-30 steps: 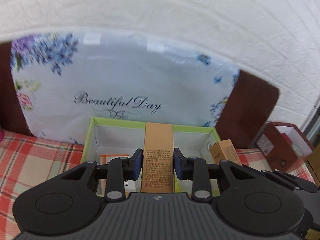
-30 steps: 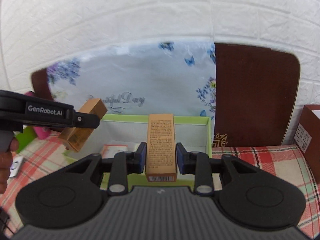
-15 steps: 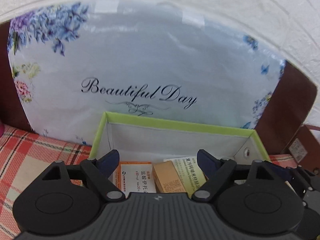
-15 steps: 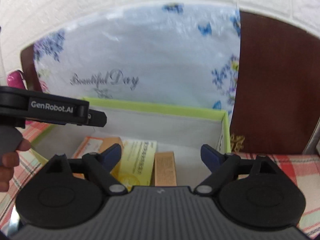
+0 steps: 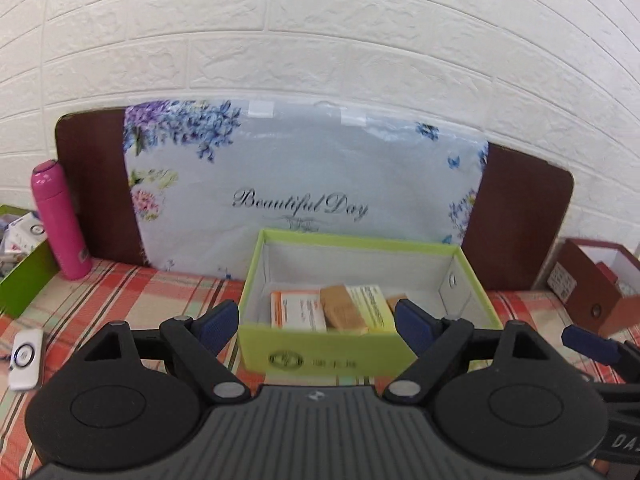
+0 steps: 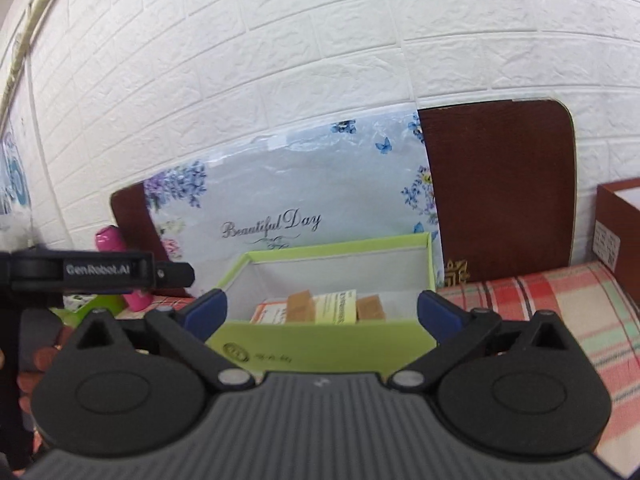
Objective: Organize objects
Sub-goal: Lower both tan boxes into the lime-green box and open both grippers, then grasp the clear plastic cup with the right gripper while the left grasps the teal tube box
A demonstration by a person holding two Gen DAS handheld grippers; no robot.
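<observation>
With both sets of jaws spread wide and nothing between them, the left gripper [image 5: 316, 322] and the right gripper [image 6: 322, 314] sit just short of the near wall of the green box [image 5: 320, 356], which stands straight ahead of each on the plaid tablecloth [image 5: 120, 304]. Left jaws opened within the last second and now stand steady; right jaws have just been opening, further still in the last half second. No pad touches the box or its contents. Inside the box, ahead of and between the left gripper's fingers, four cartons lie flat side by side: an orange-and-white carton [image 5: 296, 310] at the left, a tan carton [image 5: 342, 308] beside it, a yellow-green carton [image 5: 370, 306] next, and a second tan carton [image 5: 394, 302], only partly visible behind the right finger. From the right wrist view the same row shows over the near wall, second tan carton [image 6: 370, 307] at the right end. Behind the box, a floral bag printed "Beautiful Day" [image 5: 304, 184] leans on a dark brown board [image 5: 520, 216] against the white brick wall [image 5: 320, 40]. Left of the left gripper: a pink bottle [image 5: 58, 220] standing upright, a second green box [image 5: 24, 280] at the frame edge, a small white device [image 5: 26, 358] lying on the cloth. Right of it: a brown open box [image 5: 592, 284], and beyond the left gripper's right finger one blue pad of the right gripper. In the right wrist view the left gripper's black body, with the person's hand [image 6: 40, 344] on it, sits to the left.
</observation>
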